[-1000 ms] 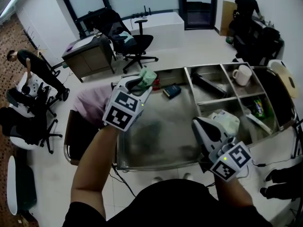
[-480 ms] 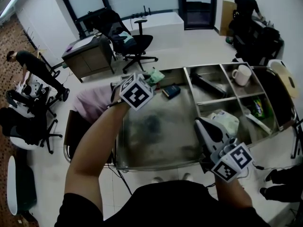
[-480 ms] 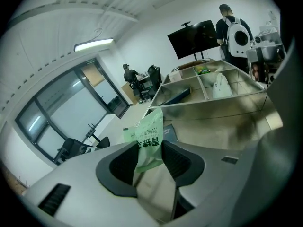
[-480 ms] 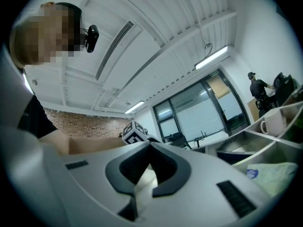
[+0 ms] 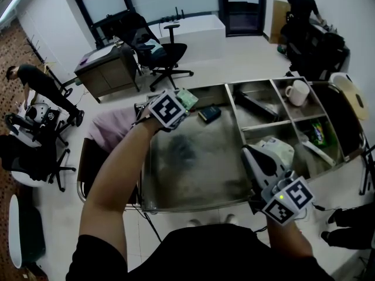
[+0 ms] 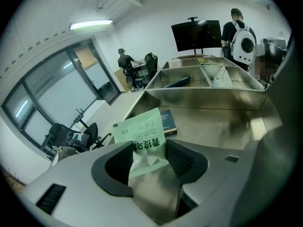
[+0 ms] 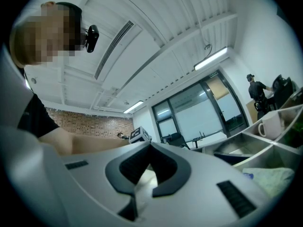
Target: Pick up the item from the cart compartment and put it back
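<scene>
Head view first: reaching with the left gripper (image 5: 179,103) into the far corner of the cart (image 5: 193,199), inside the big compartment (image 5: 193,157), just left of the dark book (image 5: 209,113). Seeing the green packet (image 5: 187,98) right at the tips, likewise just left of the book and very near it. Seeing the right gripper (image 5: 247,151) well to the near-right of the book, by the cart's near edge, so left is by far the nearer of the 2. Left gripper view: jaws just been opening, now standing apart with the packet (image 6: 144,138) between the 2 pads. Reads as let go rather than pinched, though close on the left pad. Long axis of the packet straight out along the gripper's own line, free end toward the book (image 6: 167,122), far corner overlapping the book's left edge. Cannot tell whether that free end rests on the compartment floor. Right gripper view: tips together, nothing between them, aimed about level and away from the book; no packet in sight there. Judging the put-back as nearly done. Next, back straight out along the packet's long axis, away from the book, with no sideways swing; otherwise likely to drag the packet along.
</scene>
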Demonstrator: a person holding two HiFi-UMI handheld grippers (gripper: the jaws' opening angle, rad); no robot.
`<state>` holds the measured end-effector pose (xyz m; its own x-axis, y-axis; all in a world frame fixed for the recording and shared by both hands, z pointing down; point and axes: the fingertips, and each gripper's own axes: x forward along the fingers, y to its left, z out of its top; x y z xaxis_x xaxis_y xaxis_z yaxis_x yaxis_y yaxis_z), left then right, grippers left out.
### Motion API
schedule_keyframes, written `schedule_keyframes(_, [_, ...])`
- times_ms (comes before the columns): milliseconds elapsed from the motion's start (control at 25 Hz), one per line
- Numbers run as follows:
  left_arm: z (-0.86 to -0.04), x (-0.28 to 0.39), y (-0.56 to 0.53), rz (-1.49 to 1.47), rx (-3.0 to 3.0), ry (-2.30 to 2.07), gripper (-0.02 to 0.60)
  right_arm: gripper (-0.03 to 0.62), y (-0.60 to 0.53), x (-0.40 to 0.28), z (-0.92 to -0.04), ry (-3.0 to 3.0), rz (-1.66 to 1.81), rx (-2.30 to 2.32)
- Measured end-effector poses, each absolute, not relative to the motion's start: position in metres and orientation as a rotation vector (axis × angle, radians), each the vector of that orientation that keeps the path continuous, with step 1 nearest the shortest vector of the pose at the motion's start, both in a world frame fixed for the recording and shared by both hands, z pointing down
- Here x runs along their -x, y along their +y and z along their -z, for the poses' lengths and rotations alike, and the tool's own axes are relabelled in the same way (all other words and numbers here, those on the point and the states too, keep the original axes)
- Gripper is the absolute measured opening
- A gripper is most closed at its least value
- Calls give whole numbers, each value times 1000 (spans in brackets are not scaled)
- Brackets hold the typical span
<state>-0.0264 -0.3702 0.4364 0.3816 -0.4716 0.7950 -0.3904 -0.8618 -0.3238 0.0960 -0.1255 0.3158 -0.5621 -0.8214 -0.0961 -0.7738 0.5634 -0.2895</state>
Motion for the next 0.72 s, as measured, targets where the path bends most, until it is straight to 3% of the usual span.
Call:
schedule_keyframes(160, [-447,30,-367,1576,2528,764,259,20,-128,-94,-315,2583,314,1330])
schedule_keyframes(600, [-424,25,-355,1432,2563,744,251,20,-129,-83,-315,2603,319,1300])
schedule_keyframes(720, [-423,34,-348,1446,2567,760,0,20,-128,-78,-315,2610,319,1290])
